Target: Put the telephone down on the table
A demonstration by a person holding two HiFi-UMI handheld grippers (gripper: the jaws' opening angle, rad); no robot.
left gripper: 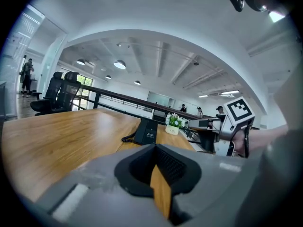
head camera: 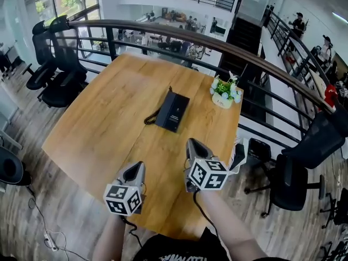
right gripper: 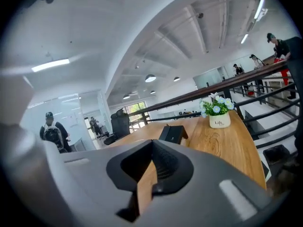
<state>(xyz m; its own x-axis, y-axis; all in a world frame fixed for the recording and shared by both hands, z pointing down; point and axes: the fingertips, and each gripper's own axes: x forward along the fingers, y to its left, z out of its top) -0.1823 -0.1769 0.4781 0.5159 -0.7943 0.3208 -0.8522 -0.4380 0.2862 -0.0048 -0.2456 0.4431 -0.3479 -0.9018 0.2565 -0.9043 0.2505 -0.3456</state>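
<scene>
Telephone [head camera: 173, 111] lies flat on bench [head camera: 103, 124], mid-frame, flower pot [head camera: 224, 95] to its upper right. Left tongs [head camera: 135, 171] & right tongs [head camera: 196, 147] both closed w/ nothing in them, lower frame, apart from it.

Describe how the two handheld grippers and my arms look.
The left grey wedge-shaped gripper and the right grey wedge-shaped gripper match: smooth grey plastic shells, fingers lined with black ribbed rubber, and a white cube with black square markers at the back. A thin black cable trails from each. The forearms are bare; a black printed top shows below.
</scene>
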